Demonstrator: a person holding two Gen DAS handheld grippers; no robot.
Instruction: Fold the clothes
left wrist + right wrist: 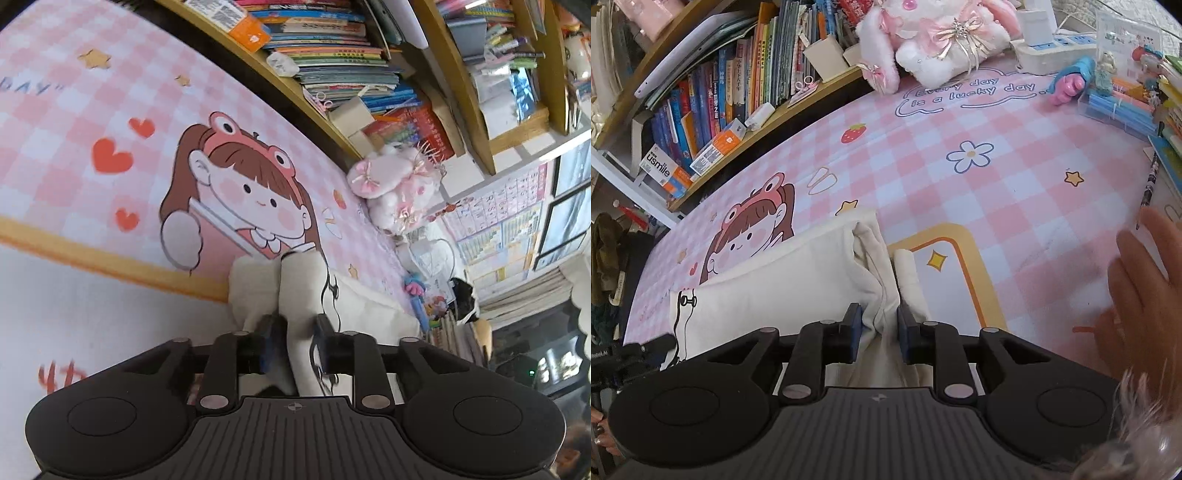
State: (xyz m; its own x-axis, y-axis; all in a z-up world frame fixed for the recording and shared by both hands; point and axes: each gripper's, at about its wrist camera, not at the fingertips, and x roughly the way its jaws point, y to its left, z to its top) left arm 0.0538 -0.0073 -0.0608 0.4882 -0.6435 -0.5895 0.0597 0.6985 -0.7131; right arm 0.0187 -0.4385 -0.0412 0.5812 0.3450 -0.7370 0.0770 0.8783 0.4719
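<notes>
Both grippers clamped on cream garment (783, 280) lying on pink checked desk mat (1015, 192): left gripper (293, 332) pinching a bunched fold, right gripper (880, 325) pinching gathered edge. Keep grips level, lift together, lay fold flat. Readable: "Every day is a lucky day" (971, 92); "usmile" box (663, 166).

One cream garment (783, 280) lies on one pink checked desk mat (1015, 192). Two grippers work it, the left gripper (293, 332) and the right gripper (880, 325). One plush rabbit (934, 40), one power strip (1056, 48) and one bare hand (1145, 295) show.
</notes>
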